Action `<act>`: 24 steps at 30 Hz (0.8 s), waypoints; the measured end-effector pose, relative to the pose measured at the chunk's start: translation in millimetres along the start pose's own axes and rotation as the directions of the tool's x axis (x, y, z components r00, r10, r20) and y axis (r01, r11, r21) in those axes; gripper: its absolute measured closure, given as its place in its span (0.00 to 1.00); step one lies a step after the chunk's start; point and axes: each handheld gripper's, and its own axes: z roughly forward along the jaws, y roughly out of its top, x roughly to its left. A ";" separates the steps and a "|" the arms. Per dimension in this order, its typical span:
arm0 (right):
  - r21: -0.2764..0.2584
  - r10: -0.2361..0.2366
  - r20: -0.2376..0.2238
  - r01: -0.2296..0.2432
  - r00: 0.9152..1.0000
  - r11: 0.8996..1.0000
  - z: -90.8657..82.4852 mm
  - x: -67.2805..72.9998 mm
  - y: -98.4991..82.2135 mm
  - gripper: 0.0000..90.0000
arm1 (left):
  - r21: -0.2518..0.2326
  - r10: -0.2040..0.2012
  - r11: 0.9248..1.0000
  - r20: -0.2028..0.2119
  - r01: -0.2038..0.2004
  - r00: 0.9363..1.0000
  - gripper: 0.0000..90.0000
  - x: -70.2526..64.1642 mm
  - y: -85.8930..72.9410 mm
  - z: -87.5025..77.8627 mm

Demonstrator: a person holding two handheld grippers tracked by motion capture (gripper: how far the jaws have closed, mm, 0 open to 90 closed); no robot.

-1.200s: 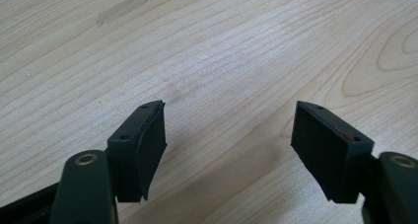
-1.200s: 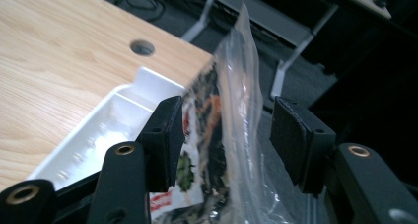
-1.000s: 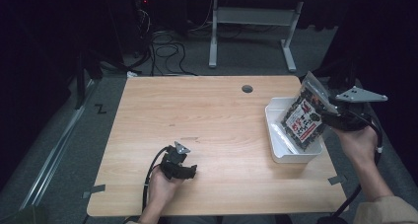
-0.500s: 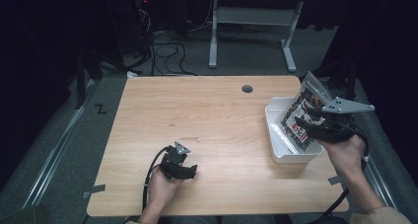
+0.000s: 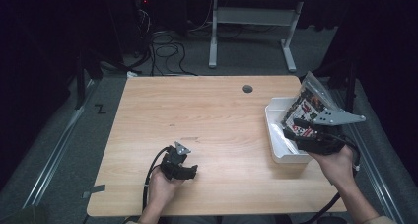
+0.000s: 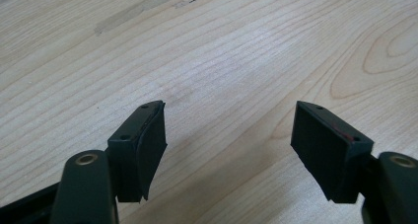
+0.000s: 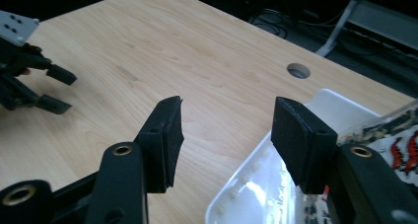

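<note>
Right hand-held gripper, jaws apart, above white bin rim; printed bag at right.

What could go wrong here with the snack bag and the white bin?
The clear printed snack bag leans upright in the white bin, which sits near the table's right edge. The right hand-held gripper, jaws open and empty, hovers at the bin's rim: it may nudge the bin toward the edge, or topple or crush the bag.
</note>
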 end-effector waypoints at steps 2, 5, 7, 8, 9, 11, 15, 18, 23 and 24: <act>0.000 -0.002 -0.014 0.002 1.000 1.000 0.7 3.0 -2.7 0.51 | 0.000 0.000 1.000 0.001 0.000 1.000 0.33 -0.1 0.0 0.1; 0.004 -0.011 -0.030 0.012 0.999 1.000 1.9 6.7 -6.0 0.51 | 0.003 0.000 1.000 0.003 0.000 1.000 0.33 -0.3 0.1 1.1; 0.009 -0.005 -0.036 0.005 0.999 1.000 2.1 9.8 -8.3 0.51 | 0.002 0.000 1.000 0.003 0.000 1.000 0.33 -0.4 0.2 1.2; 0.009 -0.013 -0.040 0.013 0.999 1.000 2.5 10.7 -9.4 0.51 | 0.002 0.000 1.000 0.004 0.000 1.000 0.33 -0.4 0.1 1.0; 0.014 -0.010 -0.046 0.011 0.999 1.000 2.8 12.2 -10.7 0.51 | 0.001 -0.001 1.000 0.003 0.001 1.000 0.33 -0.5 0.0 0.8; 0.020 -0.016 -0.055 0.017 0.998 1.000 3.5 14.7 -13.4 0.51 | -0.001 -0.002 1.000 0.004 0.002 1.000 0.33 -0.7 -0.1 0.5; 0.020 -0.016 -0.074 0.017 0.997 1.000 4.2 19.6 -18.3 0.50 | 0.000 0.000 1.000 0.007 0.000 1.000 0.33 -1.1 0.0 0.9; 0.015 -0.020 -0.086 0.022 0.996 1.000 5.1 22.1 -20.9 0.50 | 0.002 0.000 1.000 0.006 0.000 1.000 0.33 -1.0 0.2 1.7; 0.006 -0.012 -0.103 0.012 0.995 1.000 7.1 25.2 -25.0 0.50 | -0.002 -0.001 1.000 0.008 0.001 1.000 0.33 -1.4 -0.1 0.6; 0.002 -0.008 -0.108 0.009 0.994 1.000 7.9 26.1 -26.0 0.50 | -0.003 -0.002 1.000 0.009 0.002 1.000 0.33 -1.4 -0.1 0.5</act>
